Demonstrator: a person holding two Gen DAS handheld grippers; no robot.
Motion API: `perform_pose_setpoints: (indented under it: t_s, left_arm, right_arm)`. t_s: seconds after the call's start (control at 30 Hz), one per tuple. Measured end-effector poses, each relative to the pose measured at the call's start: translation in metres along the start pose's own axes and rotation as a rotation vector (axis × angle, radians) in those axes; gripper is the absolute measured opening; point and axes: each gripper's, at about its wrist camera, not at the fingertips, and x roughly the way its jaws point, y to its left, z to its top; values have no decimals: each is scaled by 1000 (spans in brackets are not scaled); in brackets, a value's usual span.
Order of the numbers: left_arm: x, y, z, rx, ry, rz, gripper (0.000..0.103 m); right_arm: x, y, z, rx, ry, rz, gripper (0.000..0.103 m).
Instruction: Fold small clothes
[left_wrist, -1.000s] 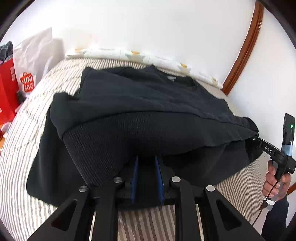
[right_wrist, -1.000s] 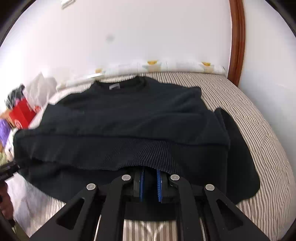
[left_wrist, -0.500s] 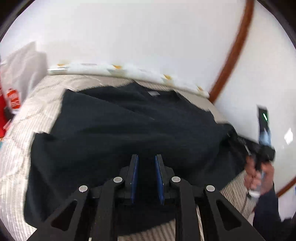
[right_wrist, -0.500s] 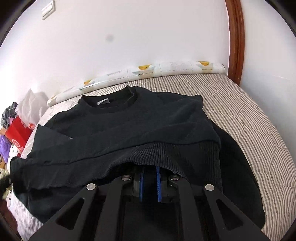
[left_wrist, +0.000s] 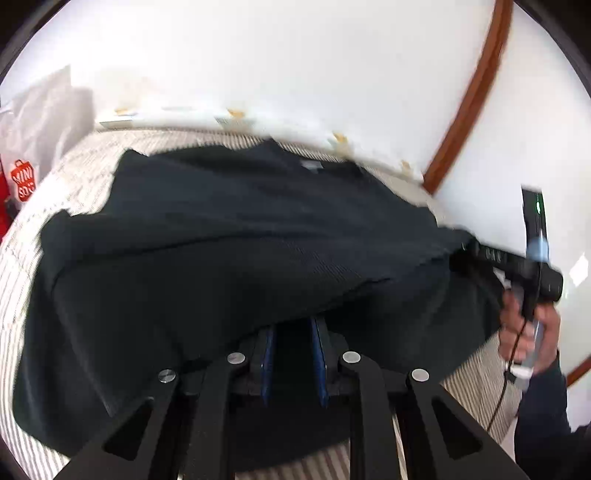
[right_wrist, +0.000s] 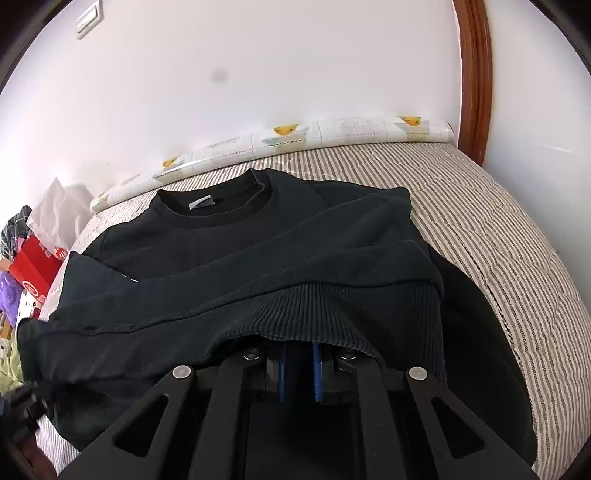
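- Both grippers have carried the ribbed hem of the black sweater (right_wrist: 258, 240) further up over its body since a second ago, toward the collar.
- Sweater: lies flat on a striped bed (right_wrist: 498, 229), collar (right_wrist: 214, 218) toward the far wall and a patterned pillow (right_wrist: 332, 133). Its long axis, collar to hem, runs away from the cameras; the lifted hem runs crosswise, left to right.
- Right gripper (right_wrist: 299, 354): closed tight on the hem, ribbing draped over its blue pads (right_wrist: 317, 360). Its grip is near the hem's right end.
- Left gripper (left_wrist: 293, 343): pads close together with dark cloth between them, so probably clamped on the hem's left part; this view is blurred.
- Person's right hand (left_wrist: 528, 332) shows at the right edge of the left view, holding the other tool.
- Key relation: the collar lies straight ahead of both grippers, which hold the hem at about level height, neither clearly nearer. In my judgement, the hem needs carrying forward evenly to meet the shoulders.
- Red shopping bag (left_wrist: 18, 184) stands off the bed's left side.
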Motion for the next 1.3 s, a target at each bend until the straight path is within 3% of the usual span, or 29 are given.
perform_pose_setpoints:
  t_s: [0.2, 0.3, 0.4, 0.5, 0.6, 0.67, 0.73, 0.83, 1.1, 1.13, 1.2, 1.23, 1.3]
  left_arm:
    - [4, 22, 33, -27, -60, 130, 17]
    - [19, 35, 52, -60, -46, 106, 17]
    - [29, 40, 67, -61, -49, 144, 17]
    - [29, 46, 82, -70, -82, 176, 17]
    - [20, 55, 90, -81, -112, 185, 21]
    - [20, 60, 92, -75, -111, 222, 33]
    - [20, 70, 92, -77, -98, 256, 34]
    - [28, 87, 92, -88, -36, 304, 34]
    - [54, 97, 97, -32, 50, 287, 34]
    - [56, 95, 97, -27, 52, 290, 34]
    - [55, 90, 95, -19, 33, 298, 23]
    - [53, 88, 94, -14, 22, 316, 16]
    - [48, 82, 93, -1, -7, 331, 12]
  right_arm:
    - [3, 1, 16, -17, -29, -2, 8]
    - [8, 2, 28, -24, -35, -7, 8]
    - [11, 4, 38, -49, -60, -56, 9]
    - [10, -1, 51, -68, -115, -124, 15]
    - [13, -14, 61, -33, -98, -110, 25]
    - [16, -20, 63, -36, -89, -119, 45]
    - [19, -24, 63, -53, -87, -140, 53]
    - [30, -27, 62, -80, -49, -162, 54]
    - [63, -35, 73, -94, 42, -207, 53]
    - [67, -35, 74, -95, 45, -200, 48]
    - [72, -35, 74, -93, 64, -177, 32]
    - [73, -33, 74, -94, 65, -184, 29]
    - [71, -31, 73, -103, 44, -192, 23]
